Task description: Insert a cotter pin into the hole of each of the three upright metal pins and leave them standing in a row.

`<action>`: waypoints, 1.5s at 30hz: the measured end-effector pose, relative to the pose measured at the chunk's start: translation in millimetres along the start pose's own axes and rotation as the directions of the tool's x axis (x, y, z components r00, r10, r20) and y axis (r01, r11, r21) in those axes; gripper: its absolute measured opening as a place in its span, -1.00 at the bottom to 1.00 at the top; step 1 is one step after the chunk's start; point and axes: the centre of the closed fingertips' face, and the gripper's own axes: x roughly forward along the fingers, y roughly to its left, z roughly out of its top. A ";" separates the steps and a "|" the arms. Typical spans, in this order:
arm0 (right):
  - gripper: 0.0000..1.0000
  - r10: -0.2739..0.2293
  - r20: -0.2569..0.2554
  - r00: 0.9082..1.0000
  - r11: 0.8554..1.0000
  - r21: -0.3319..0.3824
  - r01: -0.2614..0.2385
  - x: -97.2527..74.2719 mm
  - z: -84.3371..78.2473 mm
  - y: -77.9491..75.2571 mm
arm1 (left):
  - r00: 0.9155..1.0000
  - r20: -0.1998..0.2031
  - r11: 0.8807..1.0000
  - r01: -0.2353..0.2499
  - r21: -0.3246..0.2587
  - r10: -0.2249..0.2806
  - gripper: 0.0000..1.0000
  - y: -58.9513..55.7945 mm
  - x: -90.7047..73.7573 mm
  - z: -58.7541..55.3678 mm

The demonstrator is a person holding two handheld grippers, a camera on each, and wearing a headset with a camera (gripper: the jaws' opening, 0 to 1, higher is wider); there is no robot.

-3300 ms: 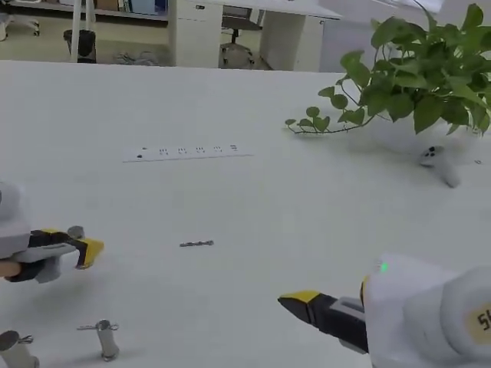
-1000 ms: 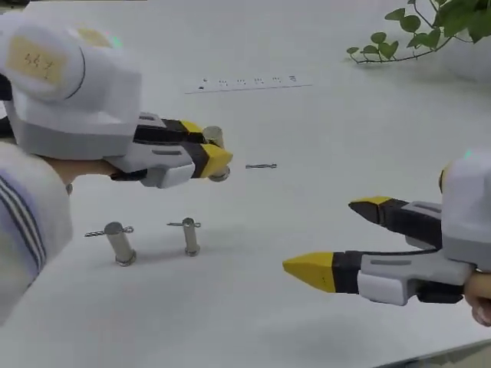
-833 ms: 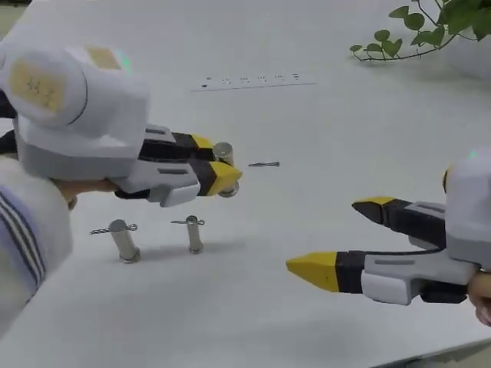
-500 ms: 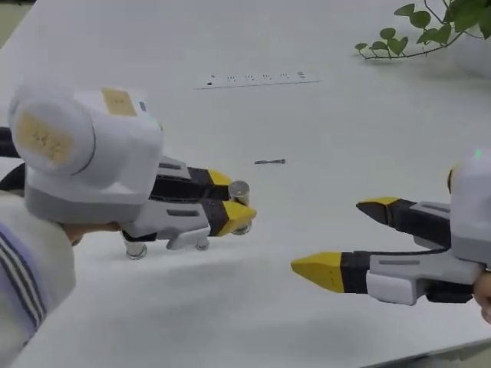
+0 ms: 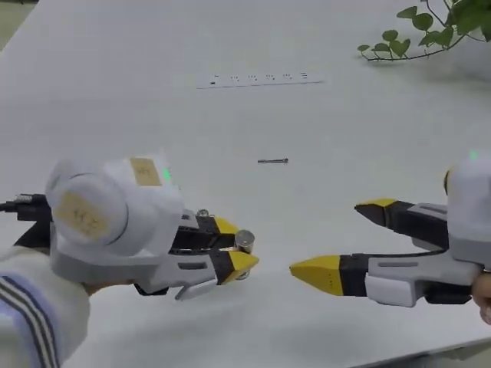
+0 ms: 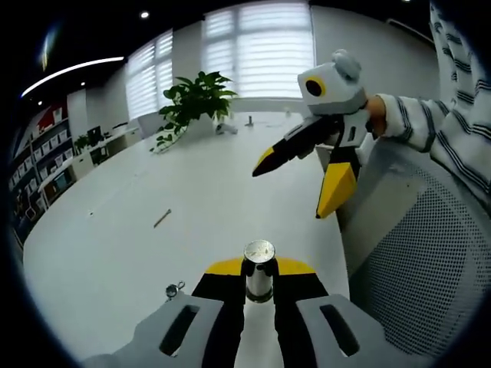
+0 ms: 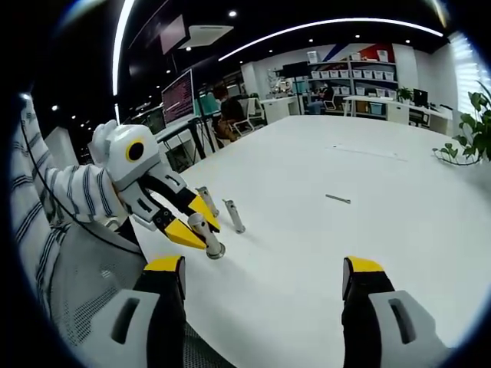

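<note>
My left gripper (image 5: 239, 251) is shut on a short upright metal pin (image 5: 244, 241), gripped between the yellow tips (image 6: 259, 270) with its round head up. In the right gripper view this held pin (image 7: 205, 234) has its base at the tabletop, and two other pins (image 7: 233, 216) stand just behind it. The head of one of them (image 5: 202, 214) peeks over the left gripper. A loose cotter pin (image 5: 272, 161) lies flat further out on the table. My right gripper (image 5: 324, 238) hovers open to the right, with nothing between its jaws.
A white power strip (image 5: 261, 78) lies flush in the table at the far side. A leafy potted plant (image 5: 437, 23) stands at the far right corner. The table's near edge runs just under the right gripper.
The left gripper has carried the pin toward me and down, from beyond the two standing pins to in front of them, now hiding most of them. The right gripper has stayed open, almost still.
</note>
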 end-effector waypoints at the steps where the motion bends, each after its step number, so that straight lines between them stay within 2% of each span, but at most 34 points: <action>1: 0.65 -0.003 -0.001 1.000 1.000 -0.002 0.003 -0.3 -0.1 -0.3 | 1.000 -0.004 1.000 -0.004 -0.006 0.004 -0.83 -0.3 0.8 -1.9; 11: 0.65 -0.020 -0.002 1.000 1.000 0.001 0.020 -3.4 -3.2 -2.9 | 1.000 -0.021 1.000 -0.007 0.022 0.008 -0.82 -0.9 7.1 -10.4; 16: 0.64 -0.033 -0.004 0.999 0.999 -0.004 0.033 -3.9 -4.1 -5.6 | 1.000 -0.012 1.000 -0.001 0.008 0.001 -0.82 -2.4 10.1 -10.5; 27: 0.64 -0.030 -0.006 1.000 1.000 0.006 0.030 -2.3 -5.6 -6.8 | 1.000 -0.023 1.000 0.004 -0.008 -0.004 -0.82 -3.1 12.1 -14.4; 38: 0.64 -0.026 -0.010 1.000 1.000 0.010 0.026 -2.1 -6.4 -6.5 | 0.999 -0.047 1.000 -0.001 0.017 0.002 -0.82 -4.5 12.6 -18.9; 39: 0.63 -0.025 -0.010 1.000 1.000 0.010 0.025 -1.9 -6.4 -6.2 | 0.999 -0.046 1.000 -0.001 0.015 0.002 -0.82 -4.4 12.4 -19.0; 40: 0.63 -0.025 -0.012 1.000 1.000 0.010 0.025 -1.6 -6.7 -6.1 | 1.000 -0.026 1.000 0.001 -0.016 -0.001 -0.82 -4.7 11.8 -16.6; 41: 0.63 -0.024 -0.014 1.000 1.000 0.010 0.024 -1.3 -7.1 -5.8 | 1.000 -0.022 1.000 -0.001 -0.026 0.001 -0.82 -3.7 11.4 -16.2; 45: 0.63 -0.020 -0.014 1.000 1.000 0.009 0.020 -0.6 -7.0 -4.4 | 1.000 -0.009 1.000 -0.006 -0.016 0.005 -0.82 -2.7 11.0 -13.0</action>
